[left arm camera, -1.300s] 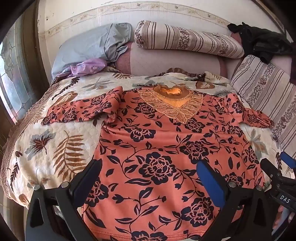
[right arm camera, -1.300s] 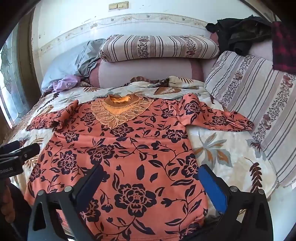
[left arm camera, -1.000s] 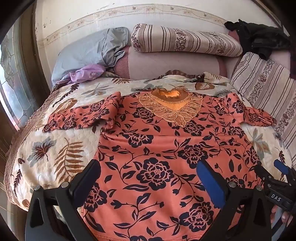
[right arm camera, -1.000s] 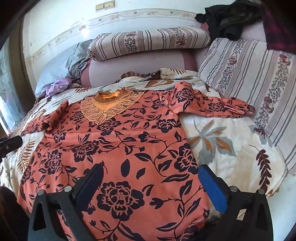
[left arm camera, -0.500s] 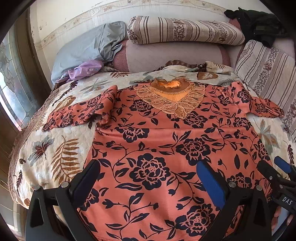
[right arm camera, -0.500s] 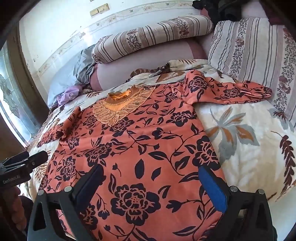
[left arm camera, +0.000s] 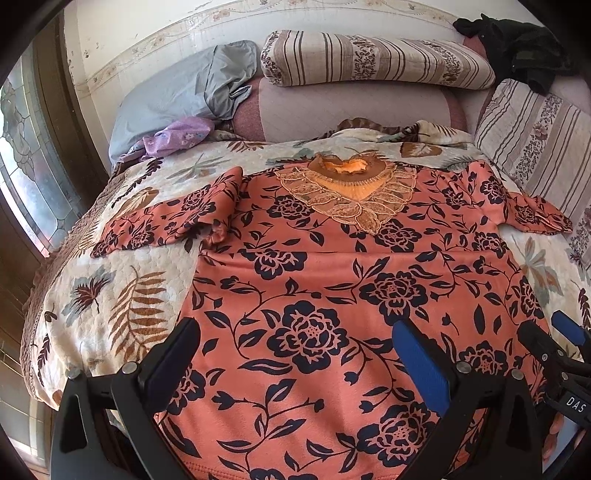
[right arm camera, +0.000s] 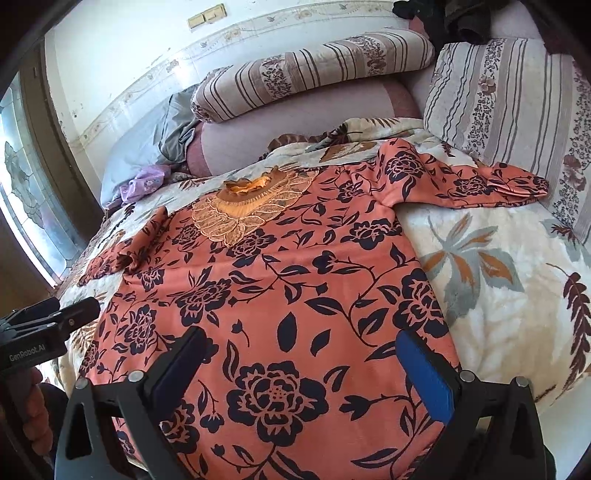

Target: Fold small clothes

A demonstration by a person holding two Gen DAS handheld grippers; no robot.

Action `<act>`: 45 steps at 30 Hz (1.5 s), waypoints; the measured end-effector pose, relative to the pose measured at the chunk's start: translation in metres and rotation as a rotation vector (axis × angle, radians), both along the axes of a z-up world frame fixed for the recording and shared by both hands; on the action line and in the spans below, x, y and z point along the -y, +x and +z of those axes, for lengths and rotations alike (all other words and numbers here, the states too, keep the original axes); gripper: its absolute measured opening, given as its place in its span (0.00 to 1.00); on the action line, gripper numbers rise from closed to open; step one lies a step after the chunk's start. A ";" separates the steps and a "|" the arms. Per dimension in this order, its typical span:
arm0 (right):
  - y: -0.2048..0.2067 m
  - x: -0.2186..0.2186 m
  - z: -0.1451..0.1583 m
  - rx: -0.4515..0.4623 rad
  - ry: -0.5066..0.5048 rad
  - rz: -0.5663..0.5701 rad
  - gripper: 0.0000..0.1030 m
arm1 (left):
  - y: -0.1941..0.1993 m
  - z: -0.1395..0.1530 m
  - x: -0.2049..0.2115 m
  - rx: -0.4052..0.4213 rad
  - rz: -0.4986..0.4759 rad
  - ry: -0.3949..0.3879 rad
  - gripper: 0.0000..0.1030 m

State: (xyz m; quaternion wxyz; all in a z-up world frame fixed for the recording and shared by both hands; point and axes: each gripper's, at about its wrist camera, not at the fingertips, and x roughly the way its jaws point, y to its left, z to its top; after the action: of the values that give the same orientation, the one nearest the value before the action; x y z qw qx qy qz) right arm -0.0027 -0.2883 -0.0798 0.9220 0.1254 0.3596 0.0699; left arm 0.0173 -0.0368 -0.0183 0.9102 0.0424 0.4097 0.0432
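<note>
The orange floral top (left arm camera: 332, 295) lies spread flat on the bed (right arm camera: 498, 295), collar toward the striped pillows (left arm camera: 369, 59). Both the left gripper (left arm camera: 295, 365) and right gripper (right arm camera: 303, 369) hover with jaws wide apart over its hem. Best to pinch the hem corners evenly and keep the cloth taut.

blouse (left arm camera: 332, 295) hem cut off below, dark clothes (right arm camera: 443, 18) cropped at top

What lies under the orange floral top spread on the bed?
The orange floral top lies on a cream leaf-print quilt, which shows on both sides. Whatever sits directly beneath the top is covered.
</note>
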 end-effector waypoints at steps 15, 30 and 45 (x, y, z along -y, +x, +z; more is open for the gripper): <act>-0.002 -0.002 0.002 0.012 -0.013 0.008 1.00 | -0.005 -0.002 -0.002 -0.001 0.011 -0.001 1.00; -0.005 -0.001 0.004 0.020 -0.014 0.009 1.00 | -0.008 -0.006 0.003 -0.015 0.009 0.022 1.00; -0.006 -0.002 0.004 0.021 -0.011 0.011 1.00 | -0.007 -0.015 -0.002 -0.034 0.013 0.020 1.00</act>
State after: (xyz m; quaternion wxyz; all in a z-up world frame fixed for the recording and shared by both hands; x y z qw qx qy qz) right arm -0.0087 -0.2867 -0.0758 0.9260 0.1178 0.3509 0.0745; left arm 0.0099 -0.0348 -0.0338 0.9022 0.0494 0.4251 0.0526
